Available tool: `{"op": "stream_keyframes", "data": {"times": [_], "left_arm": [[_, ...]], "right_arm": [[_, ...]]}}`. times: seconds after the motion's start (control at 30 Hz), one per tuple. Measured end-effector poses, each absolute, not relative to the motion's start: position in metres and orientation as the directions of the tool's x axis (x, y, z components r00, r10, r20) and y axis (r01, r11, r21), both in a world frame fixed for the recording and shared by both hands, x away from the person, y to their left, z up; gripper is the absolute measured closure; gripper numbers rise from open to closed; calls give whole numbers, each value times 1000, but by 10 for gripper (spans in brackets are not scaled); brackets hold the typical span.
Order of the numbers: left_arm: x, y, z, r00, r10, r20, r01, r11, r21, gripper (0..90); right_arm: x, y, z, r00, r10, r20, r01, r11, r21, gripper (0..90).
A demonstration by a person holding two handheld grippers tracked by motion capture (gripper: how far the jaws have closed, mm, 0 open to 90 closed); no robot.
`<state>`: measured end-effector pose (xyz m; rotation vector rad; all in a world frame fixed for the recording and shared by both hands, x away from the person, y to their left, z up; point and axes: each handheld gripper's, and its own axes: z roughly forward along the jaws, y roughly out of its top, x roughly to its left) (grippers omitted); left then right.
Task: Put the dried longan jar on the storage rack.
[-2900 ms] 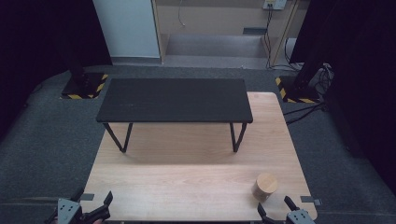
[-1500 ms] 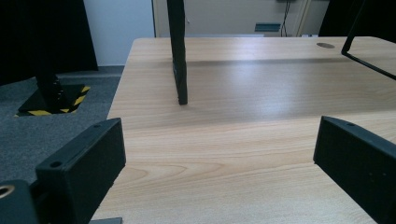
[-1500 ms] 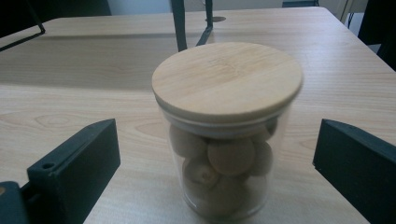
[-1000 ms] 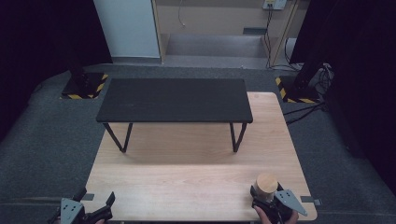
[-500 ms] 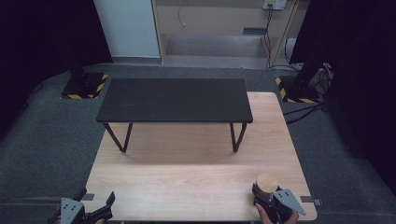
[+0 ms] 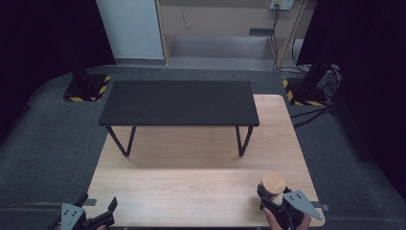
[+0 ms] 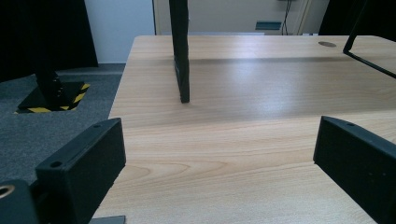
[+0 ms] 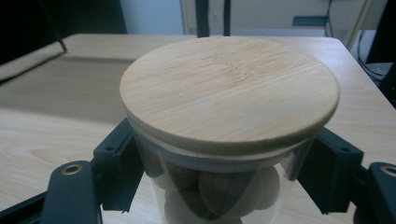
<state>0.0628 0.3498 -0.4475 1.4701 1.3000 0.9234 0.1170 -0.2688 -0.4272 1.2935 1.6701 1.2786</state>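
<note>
My left gripper sits at the near left corner of the wooden table, its jaws spread wide with nothing but bare wood between them. Ahead of it stands a leg of the black bench. Well off to its right, my right gripper has its jaws pressed against both sides of a glass jar, just under the round bamboo lid. The jar stands between those jaws, holding rounded pale and brown pieces. My hand is just behind that gripper.
</note>
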Motion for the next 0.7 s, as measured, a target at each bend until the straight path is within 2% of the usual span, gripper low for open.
{"op": "stream_keyframes", "data": {"times": [0.7], "left_arm": [[60,354,-444,166,985,-48,280,0,960,10]], "right_arm": [[139,-255,-354,-374,925,69,265,35,964,254]]}}
